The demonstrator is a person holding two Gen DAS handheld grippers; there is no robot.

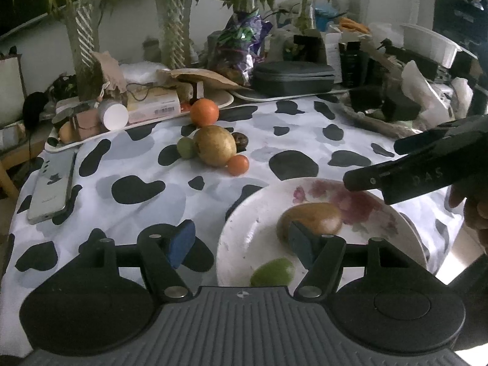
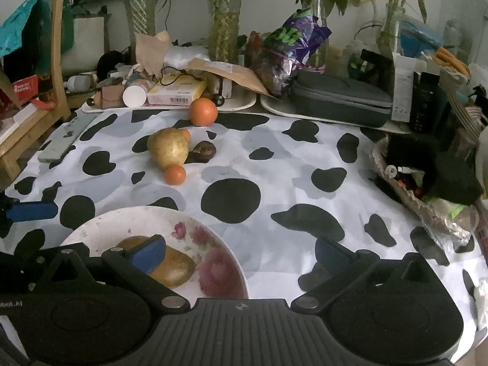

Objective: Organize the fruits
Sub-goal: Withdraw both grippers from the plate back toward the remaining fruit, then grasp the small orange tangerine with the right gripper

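Both tools, left and right, are hanging open, empty, over plate; pear is crowding small oranges — nudging risks rolling.

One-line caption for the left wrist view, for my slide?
Open left gripper above plate holding two fruits; five more wait on cloth.

left tongs: black, blue pads | right tongs: black, silver screws

"DAS" embossed on right tongs body; "bot.AI" on left tongs housing, right wrist view.
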